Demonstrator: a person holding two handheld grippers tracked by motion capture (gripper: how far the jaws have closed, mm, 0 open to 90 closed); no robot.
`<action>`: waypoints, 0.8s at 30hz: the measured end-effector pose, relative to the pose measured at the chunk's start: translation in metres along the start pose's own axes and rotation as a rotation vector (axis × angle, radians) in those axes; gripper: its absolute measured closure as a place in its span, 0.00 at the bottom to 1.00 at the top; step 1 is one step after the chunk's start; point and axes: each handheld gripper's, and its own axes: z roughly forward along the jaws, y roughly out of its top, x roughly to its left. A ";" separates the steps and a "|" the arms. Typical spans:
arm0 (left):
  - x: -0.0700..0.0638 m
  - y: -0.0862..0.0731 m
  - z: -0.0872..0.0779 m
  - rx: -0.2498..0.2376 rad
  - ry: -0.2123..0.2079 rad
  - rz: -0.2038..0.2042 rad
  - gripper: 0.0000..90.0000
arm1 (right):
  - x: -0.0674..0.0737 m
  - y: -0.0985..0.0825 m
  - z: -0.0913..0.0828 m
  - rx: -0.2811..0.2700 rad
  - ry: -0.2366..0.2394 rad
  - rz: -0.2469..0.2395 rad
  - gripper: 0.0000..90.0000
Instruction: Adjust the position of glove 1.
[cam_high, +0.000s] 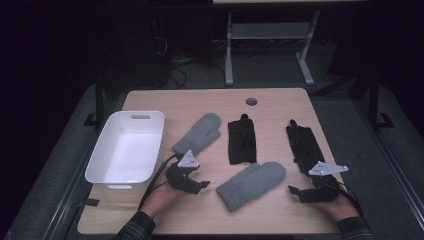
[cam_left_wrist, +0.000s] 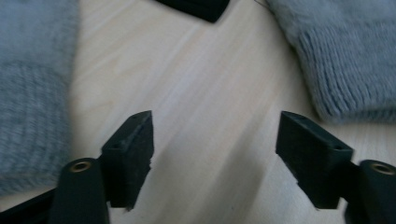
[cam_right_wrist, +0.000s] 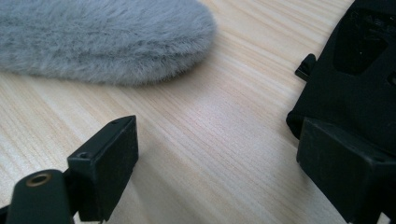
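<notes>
Two grey fuzzy mittens lie on the wooden table, one further back and one nearer the front. Two black gloves lie flat to their right. My left gripper rests low between the mittens, open over bare wood. The back mitten lies off its left jaw and the near mitten's ribbed cuff off its right jaw. My right gripper stands open at the front right. It has the near mitten's tip ahead, and the right black glove lies by its right jaw.
A white plastic bin stands empty at the table's left edge. A round cable hole sits near the far edge. Beyond the table are a dark floor and a metal desk frame.
</notes>
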 end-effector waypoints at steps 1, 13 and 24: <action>0.001 0.001 0.000 0.000 0.002 -0.005 0.36 | 0.000 0.000 0.000 0.000 0.000 0.000 0.14; 0.016 0.028 -0.002 -0.010 0.062 -0.061 0.61 | 0.000 0.000 0.000 0.001 0.001 0.006 0.14; 0.033 0.049 0.002 -0.010 0.092 -0.080 0.61 | 0.000 0.000 0.000 -0.001 0.002 0.008 0.14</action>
